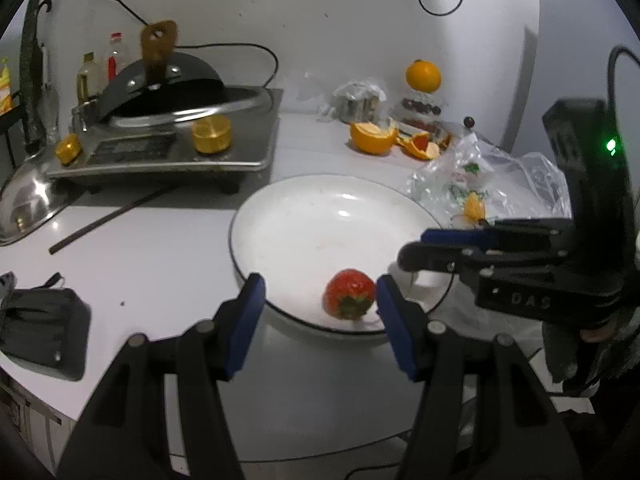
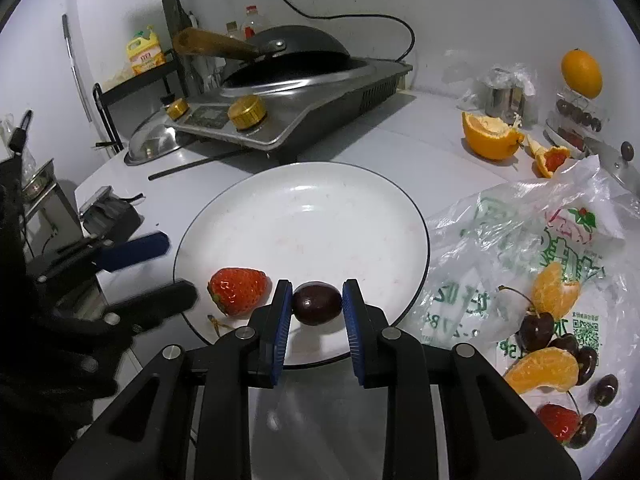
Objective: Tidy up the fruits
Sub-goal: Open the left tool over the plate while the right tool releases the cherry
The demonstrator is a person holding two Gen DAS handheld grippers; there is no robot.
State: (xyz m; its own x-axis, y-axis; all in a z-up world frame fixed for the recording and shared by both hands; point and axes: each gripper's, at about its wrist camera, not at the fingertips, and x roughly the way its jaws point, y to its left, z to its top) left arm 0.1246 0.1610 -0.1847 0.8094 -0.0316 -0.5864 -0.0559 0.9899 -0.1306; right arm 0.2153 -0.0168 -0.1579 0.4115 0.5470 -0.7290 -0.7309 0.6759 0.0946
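A red strawberry [image 1: 351,294] [image 2: 238,291] lies on the near part of the white plate [image 1: 312,216] [image 2: 304,216]. My left gripper [image 1: 320,292] [image 2: 160,270] is open, with its blue pads on either side of the strawberry and not pressing on it. The berry sits close to the right-hand pad in the left wrist view. My right gripper [image 2: 316,300] [image 1: 420,248] is shut on a dark cherry [image 2: 317,304], held just over the plate's near edge beside the strawberry.
A plastic bag [image 2: 520,232] right of the plate carries orange segments [image 2: 556,292], cherries [image 2: 536,330] and another strawberry [image 2: 558,420]. A peeled orange [image 2: 488,136] and a whole orange [image 2: 582,72] stand behind it. A cooker with a wok [image 2: 288,80] is at the back left, and a black pouch [image 1: 40,328] lies on the left.
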